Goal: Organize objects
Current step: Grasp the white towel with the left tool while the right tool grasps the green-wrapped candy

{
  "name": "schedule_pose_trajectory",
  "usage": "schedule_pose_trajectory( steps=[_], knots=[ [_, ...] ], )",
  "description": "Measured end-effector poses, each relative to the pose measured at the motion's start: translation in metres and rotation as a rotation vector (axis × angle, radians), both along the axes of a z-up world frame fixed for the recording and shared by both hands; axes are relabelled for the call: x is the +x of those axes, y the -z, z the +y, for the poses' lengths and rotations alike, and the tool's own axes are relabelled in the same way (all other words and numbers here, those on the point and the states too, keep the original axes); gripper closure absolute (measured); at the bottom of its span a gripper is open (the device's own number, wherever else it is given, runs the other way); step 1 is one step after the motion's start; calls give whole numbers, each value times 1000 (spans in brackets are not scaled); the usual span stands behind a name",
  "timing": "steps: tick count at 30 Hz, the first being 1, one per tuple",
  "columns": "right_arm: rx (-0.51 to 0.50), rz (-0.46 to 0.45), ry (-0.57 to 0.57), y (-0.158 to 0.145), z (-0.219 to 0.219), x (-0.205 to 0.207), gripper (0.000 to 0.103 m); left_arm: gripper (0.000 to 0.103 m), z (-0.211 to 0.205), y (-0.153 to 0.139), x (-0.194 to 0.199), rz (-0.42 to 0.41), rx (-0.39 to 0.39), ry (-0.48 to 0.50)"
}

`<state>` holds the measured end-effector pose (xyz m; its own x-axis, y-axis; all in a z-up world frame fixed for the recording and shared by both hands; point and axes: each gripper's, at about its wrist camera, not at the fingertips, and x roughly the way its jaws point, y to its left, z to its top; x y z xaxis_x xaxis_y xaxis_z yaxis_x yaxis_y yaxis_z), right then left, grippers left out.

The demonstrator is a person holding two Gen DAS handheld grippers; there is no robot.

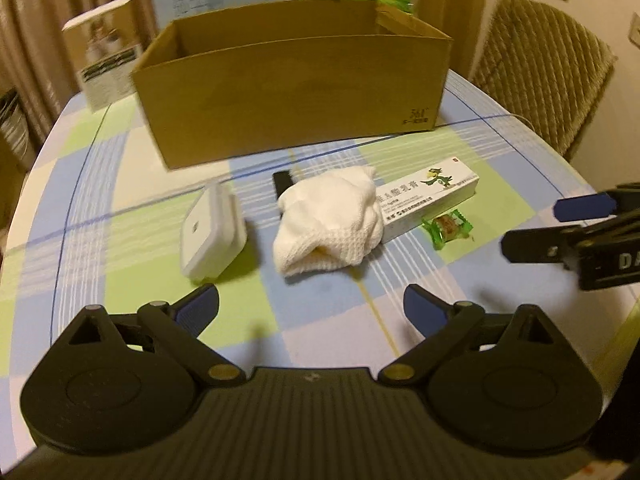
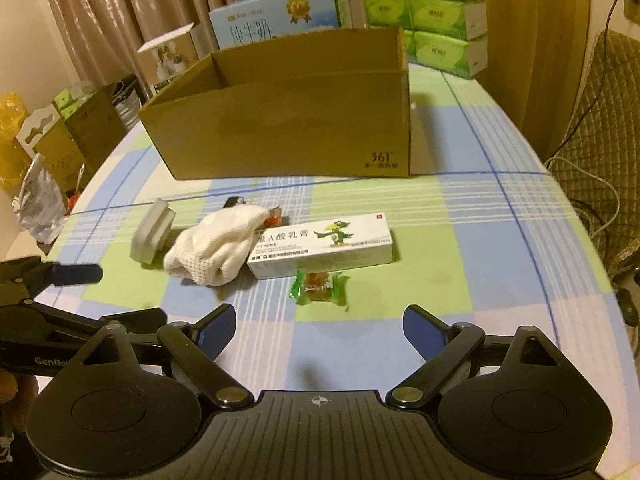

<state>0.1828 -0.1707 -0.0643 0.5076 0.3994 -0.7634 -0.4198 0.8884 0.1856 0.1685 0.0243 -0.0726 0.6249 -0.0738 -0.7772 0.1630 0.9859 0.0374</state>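
An open cardboard box (image 1: 288, 92) (image 2: 280, 120) stands at the back of the checked table. In front of it lie a white square case (image 1: 210, 236) (image 2: 154, 234), a crumpled white cloth (image 1: 328, 224) (image 2: 216, 250), a white ointment carton (image 1: 432, 200) (image 2: 324, 246) with a green bird on it, and a green-wrapped candy (image 1: 448, 228) (image 2: 318, 286). A small dark object (image 1: 282, 182) peeks from behind the cloth. My left gripper (image 1: 311, 308) hovers open just short of the cloth. My right gripper (image 2: 319, 326) is open just short of the candy. Neither holds anything.
Behind the box stand a blue milk carton (image 2: 280, 14), stacked green tissue packs (image 2: 424, 8) and a small printed box (image 1: 106, 52). A quilted chair (image 1: 544, 76) is at the right, cartons and bags (image 2: 60, 136) off the table's left edge.
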Motion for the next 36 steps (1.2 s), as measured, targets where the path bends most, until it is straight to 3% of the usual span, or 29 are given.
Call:
schedule_pose_trajectory(
  steps=[3, 11, 15, 18, 20, 32, 36],
  knots=[
    [-11, 13, 10, 10, 1, 9, 26, 15, -6, 8, 12, 1, 6, 52],
    [-9, 30, 65, 24, -6, 29, 27, 26, -25, 27, 46, -33, 100, 166],
    [-16, 30, 37, 31, 0, 35, 27, 43, -28, 36, 55, -43, 148, 180],
    [-21, 23, 14, 36, 7, 37, 28, 60, -18, 33, 56, -44, 102, 151],
    [-20, 17, -8, 39, 13, 37, 30, 65, -15, 29, 50, -47, 90, 137],
    [-110, -84, -58, 61, 50, 25, 47, 63, 1, 25, 18, -47, 47, 60],
    [-138, -106, -50, 61, 50, 24, 67, 56, 0, 27, 20, -57, 73, 68]
  ],
)
